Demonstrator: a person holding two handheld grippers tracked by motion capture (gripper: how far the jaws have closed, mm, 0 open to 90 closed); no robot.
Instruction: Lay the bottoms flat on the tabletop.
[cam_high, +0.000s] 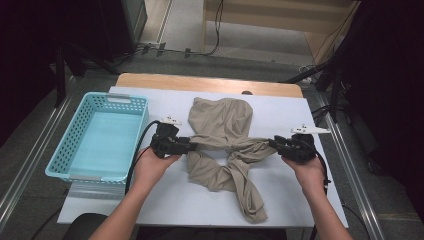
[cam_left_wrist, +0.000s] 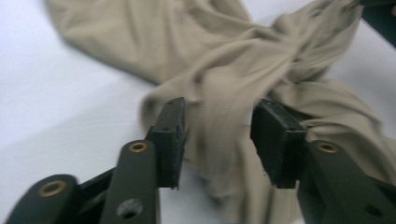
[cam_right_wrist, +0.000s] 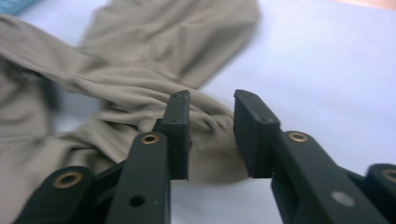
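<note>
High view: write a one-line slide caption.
Two hand-held grippers, left gripper and right gripper, flank a crumpled beige garment beside a turquoise basket.

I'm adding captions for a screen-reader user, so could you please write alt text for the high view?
A person's two hands hold the left gripper and the right gripper at opposite sides of a crumpled beige garment on a white table, with a band of the cloth stretched between them. An empty turquoise basket stands at the table's left edge.
</note>
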